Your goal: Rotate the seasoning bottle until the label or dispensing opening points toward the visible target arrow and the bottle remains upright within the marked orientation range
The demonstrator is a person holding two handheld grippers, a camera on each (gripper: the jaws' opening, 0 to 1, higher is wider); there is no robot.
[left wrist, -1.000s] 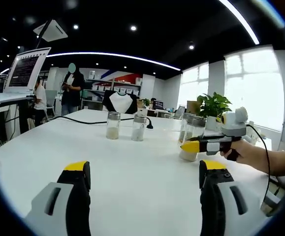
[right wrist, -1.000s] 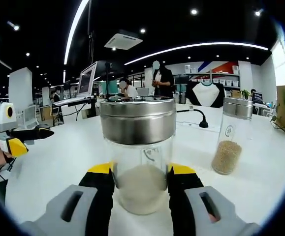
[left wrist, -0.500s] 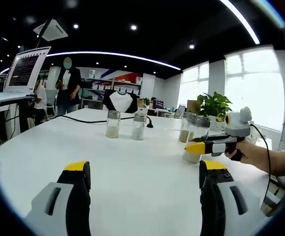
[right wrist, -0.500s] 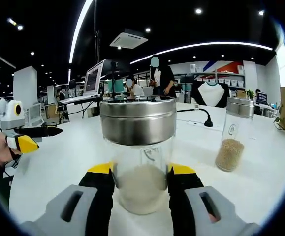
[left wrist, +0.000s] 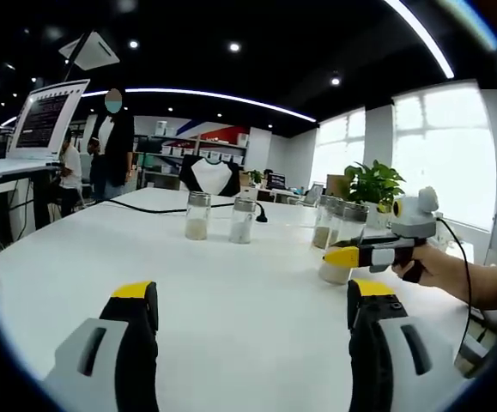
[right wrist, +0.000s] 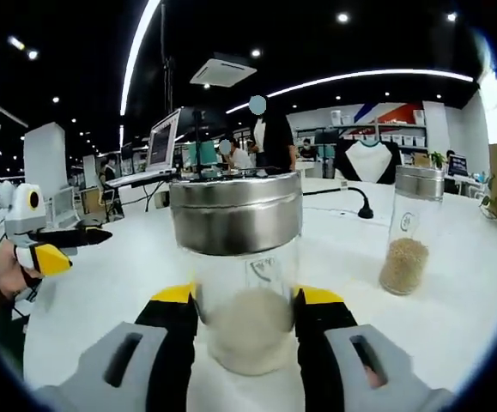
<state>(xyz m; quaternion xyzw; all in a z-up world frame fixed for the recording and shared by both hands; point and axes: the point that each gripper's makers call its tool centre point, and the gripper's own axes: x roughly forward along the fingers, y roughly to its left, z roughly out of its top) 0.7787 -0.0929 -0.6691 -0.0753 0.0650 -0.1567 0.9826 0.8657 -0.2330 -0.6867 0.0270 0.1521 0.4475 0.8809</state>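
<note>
Right gripper (right wrist: 246,319), lower centre of its view: fingers (right wrist: 178,322) clamp the upright seasoning bottle (right wrist: 238,266) on the white bench (right wrist: 119,266). Left gripper (left wrist: 248,319), lower frame: fingers wide apart, holding nothing.

A clear glass seasoning bottle (right wrist: 244,292) is capped by a brushed, satin-sheen metal lid (right wrist: 236,212). The smooth white table top (left wrist: 231,292) is seen to be faintly glossy.
</note>
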